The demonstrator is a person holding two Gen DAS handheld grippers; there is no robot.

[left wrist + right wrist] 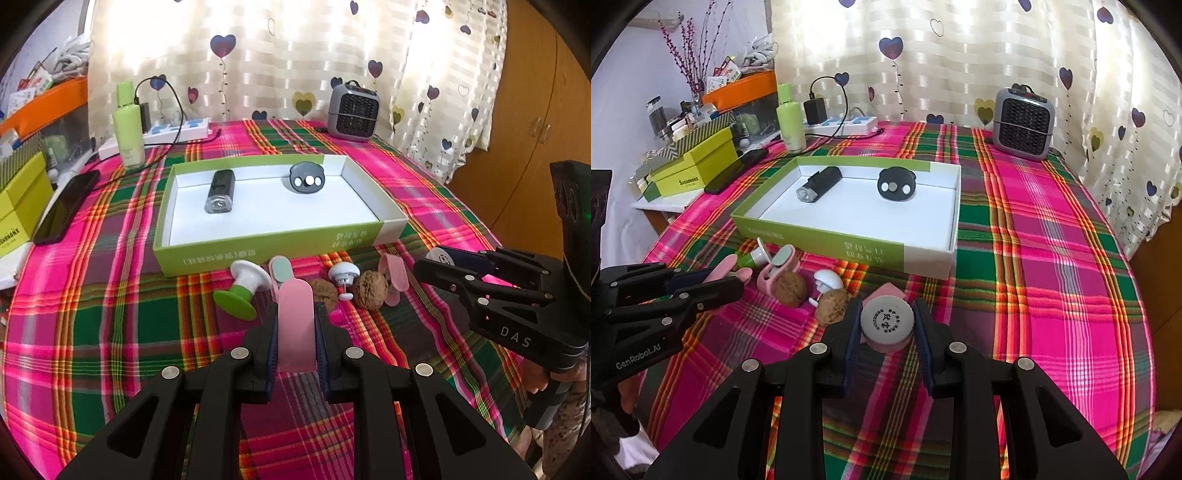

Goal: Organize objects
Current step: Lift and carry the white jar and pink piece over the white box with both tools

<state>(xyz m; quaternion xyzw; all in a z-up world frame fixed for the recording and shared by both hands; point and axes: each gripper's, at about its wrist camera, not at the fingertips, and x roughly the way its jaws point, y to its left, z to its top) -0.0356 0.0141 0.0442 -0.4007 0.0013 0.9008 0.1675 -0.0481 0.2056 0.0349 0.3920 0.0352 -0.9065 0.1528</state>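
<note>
Left tongs (295,325) around pink strip (296,325)

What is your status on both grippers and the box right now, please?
Left gripper shut on pink strip. Right gripper shut on white round jar. Box ahead, nothing blocking.

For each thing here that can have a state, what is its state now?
Left gripper: shut on a pink flat piece.
Right gripper: shut on a small round jar.
Green box: open, holds a flashlight and a round dark gadget.
Green-and-white stand: tipped over.
Phone: screen dark.
</note>
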